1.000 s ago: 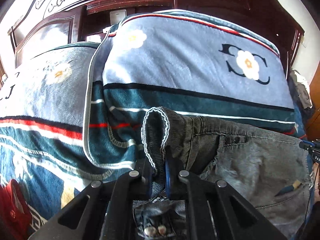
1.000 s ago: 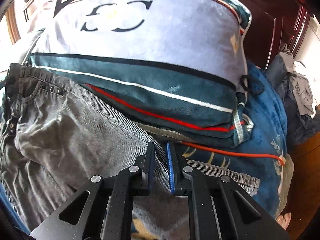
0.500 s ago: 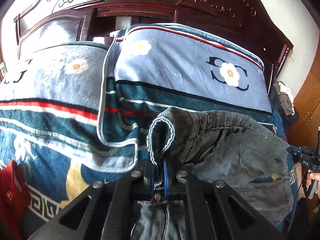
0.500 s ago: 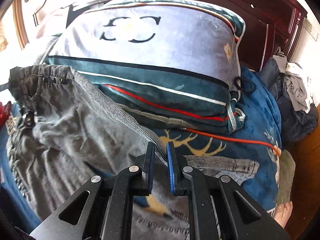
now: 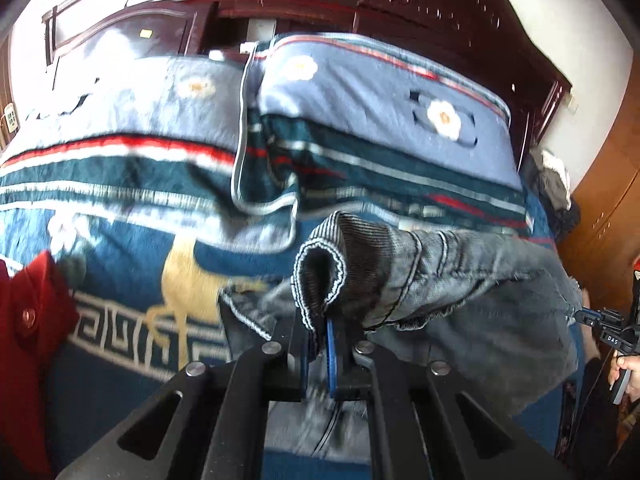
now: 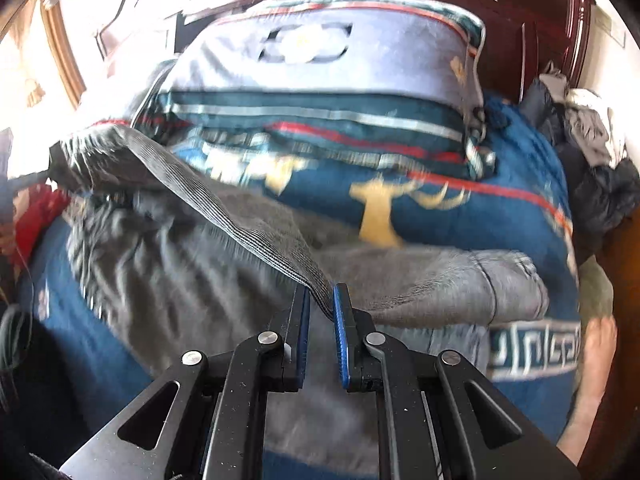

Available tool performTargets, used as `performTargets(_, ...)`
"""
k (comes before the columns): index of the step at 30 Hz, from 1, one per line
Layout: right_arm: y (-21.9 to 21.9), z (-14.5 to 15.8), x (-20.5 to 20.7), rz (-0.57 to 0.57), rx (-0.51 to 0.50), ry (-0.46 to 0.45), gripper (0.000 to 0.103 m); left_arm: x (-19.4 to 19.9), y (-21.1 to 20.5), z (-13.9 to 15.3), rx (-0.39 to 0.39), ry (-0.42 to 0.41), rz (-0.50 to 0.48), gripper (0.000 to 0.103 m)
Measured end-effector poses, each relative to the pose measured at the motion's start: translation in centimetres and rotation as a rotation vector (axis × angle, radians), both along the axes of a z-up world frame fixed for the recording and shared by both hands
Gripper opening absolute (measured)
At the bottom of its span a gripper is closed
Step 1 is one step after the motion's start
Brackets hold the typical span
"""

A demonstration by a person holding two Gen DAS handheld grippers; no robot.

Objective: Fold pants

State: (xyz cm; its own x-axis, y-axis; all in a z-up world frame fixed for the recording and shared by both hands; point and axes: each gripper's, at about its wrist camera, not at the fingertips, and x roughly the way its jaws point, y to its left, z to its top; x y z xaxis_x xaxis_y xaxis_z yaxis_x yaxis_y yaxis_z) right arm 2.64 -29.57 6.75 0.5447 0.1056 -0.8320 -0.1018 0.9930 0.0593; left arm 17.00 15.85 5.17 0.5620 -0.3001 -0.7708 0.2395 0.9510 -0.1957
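Observation:
Grey denim pants [image 5: 460,272] hang stretched between my two grippers above the blue bedspread. My left gripper [image 5: 318,330] is shut on the ribbed waistband end of the pants, which bulges up over the fingers. My right gripper [image 6: 321,304] is shut on the ribbed waistband edge of the pants [image 6: 224,216]; the band runs taut up and left from it. Part of a pant leg [image 6: 460,280] lies on the bed beyond the right gripper. The right gripper also shows at the right edge of the left wrist view [image 5: 612,336].
Two large blue patterned pillows [image 5: 380,120] lean on the dark carved headboard [image 5: 320,0]. A red garment [image 5: 28,312] lies at the left of the bed. A clothes pile [image 6: 588,152] sits at the right. A bare foot [image 6: 592,380] stands by the bed edge.
Both grippers have pulled back from the pillows and lifted, taking the pants with them. More bedspread now shows between the pants and the pillows.

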Motion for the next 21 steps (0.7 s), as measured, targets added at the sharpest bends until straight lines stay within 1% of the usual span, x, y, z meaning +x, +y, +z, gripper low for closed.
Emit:
performTargets(4, 0.7, -3.5, -2.0, 0.001, -0.012, 0.096, 0.011, -1.2, -0.3, -2.2, 0.089, 0.061, -0.056, 0.008)
performTargets(6, 1.0, -5.3, -2.6, 0.000, -0.026, 0.135, 0.011, -1.6, -0.6, -3.4, 0.105, 0.099, -0.087, 0.008)
performTargets(8, 1.3, -6.5, -3.0, 0.000, -0.036, 0.163, 0.011, -2.1, -0.9, -4.1, 0.140, 0.108, -0.099, 0.008)
performTargets(10, 1.6, -7.3, -3.2, -0.007, -0.047, 0.175, 0.011, -2.3, -0.5, -4.3, 0.134, 0.117, -0.091, 0.008)
performTargets(12, 1.6, -7.2, -3.4, -0.017, -0.044, 0.175, 0.011, -2.5, 0.1, -4.1, 0.110, 0.111, -0.077, 0.008)
performTargets(14, 1.5, -6.6, -3.4, -0.028, -0.044, 0.157, 0.011, -2.9, 0.4, -3.6, 0.084, 0.093, -0.068, 0.008)
performTargets(17, 1.2, -5.0, -3.9, -0.054, -0.038, 0.106, 0.011, -3.3, 0.9, -2.6, 0.046, 0.068, -0.061, 0.008)
performTargets(19, 0.7, -3.5, -4.4, -0.077, -0.012, 0.065, 0.011, -3.6, 1.2, -2.2, 0.032, 0.054, -0.063, 0.008)
performTargets(21, 0.5, -2.8, -4.8, -0.088, 0.004, 0.047, 0.011, -3.8, 1.3, -2.3, 0.036, 0.057, -0.075, 0.009)
